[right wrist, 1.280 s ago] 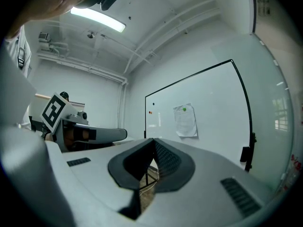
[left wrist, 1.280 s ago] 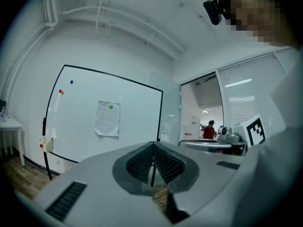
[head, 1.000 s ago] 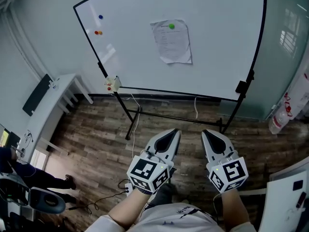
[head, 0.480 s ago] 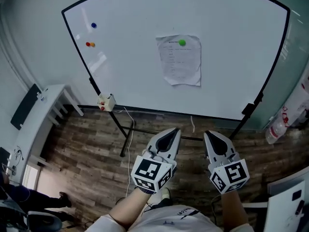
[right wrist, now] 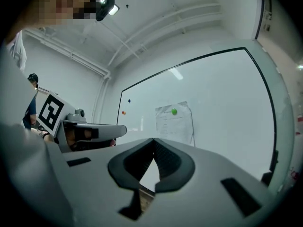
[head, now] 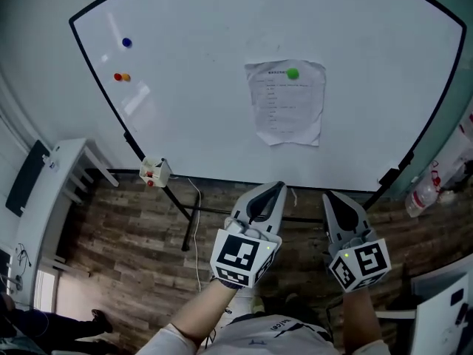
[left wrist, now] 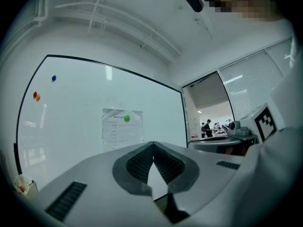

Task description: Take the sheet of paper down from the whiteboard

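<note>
Fingers (left wrist: 136, 161) pressed tip to tip on the left gripper (head: 276, 189), likewise on the right gripper (head: 329, 197), holding nothing. Pointed level at the whiteboard (head: 192, 102), well apart from it. Pinned there, right of centre, by a green magnet (head: 293, 73) near its top edge: the sheet of paper (head: 287, 108). Could tear or crease if tugged from below with the magnet left on. Could also send the magnet flying. Would only shove and crumple the sheet if brought in with tips closed like this; needs opening first.
</note>
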Available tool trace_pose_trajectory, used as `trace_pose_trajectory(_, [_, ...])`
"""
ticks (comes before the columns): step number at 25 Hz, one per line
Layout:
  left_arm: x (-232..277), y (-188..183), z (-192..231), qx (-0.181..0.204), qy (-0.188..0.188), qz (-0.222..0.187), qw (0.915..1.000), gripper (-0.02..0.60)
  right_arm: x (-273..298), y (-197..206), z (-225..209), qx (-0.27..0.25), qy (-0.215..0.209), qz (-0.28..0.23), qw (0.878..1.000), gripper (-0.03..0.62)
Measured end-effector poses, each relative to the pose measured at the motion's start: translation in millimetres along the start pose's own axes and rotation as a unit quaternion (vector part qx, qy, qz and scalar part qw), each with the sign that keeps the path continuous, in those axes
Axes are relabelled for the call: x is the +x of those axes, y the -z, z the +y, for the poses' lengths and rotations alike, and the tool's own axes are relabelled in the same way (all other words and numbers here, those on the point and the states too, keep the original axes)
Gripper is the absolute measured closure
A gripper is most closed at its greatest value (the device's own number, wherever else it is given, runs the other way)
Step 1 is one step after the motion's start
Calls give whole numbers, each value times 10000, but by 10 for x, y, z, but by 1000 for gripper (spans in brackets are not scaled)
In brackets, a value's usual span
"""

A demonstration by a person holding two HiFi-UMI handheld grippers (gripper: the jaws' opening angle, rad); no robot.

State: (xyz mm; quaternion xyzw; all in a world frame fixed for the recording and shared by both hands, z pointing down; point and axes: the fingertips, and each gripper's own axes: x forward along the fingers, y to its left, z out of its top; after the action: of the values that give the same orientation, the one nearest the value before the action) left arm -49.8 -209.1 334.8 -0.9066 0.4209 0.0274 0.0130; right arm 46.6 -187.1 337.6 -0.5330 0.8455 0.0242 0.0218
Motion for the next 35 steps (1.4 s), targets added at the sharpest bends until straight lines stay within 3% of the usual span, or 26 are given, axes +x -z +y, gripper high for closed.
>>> trace_pose_trajectory(12, [994, -252, 410, 526, -330, -164, 9979, 568, 904, -398, -823, -364, -118, -512, 9980, 580])
trace_pose_trajectory(18, [1497, -449, 680, 757, -784, -334, 9935, 568, 1362, -735, -1168, -728, -443, -903, 9923, 580])
trace_pose_trajectory(23, [1803, -585, 899, 1036, -1284, -528, 9849, 568, 1670, -855, -1352, -1104, -629, -1038, 9865, 580])
trace_pose_trajectory(26, [1948, -659, 978, 1354, -1401, -480, 9797, 565, 1819, -931, -1442, -1168, -648, -1082, 9851, 580])
trace_pose_trajectory(30, [2082, -823, 1059, 1831, -1525, -488, 9700, 464, 1902, -1065, -1444, -1257, -557, -1180, 9834, 579])
trace_pose_trajectory(35, [2265, -894, 1108, 2160, -1645, -361, 9618, 446, 1972, -1170, -1460, -1460, -475, -1233, 9804, 574])
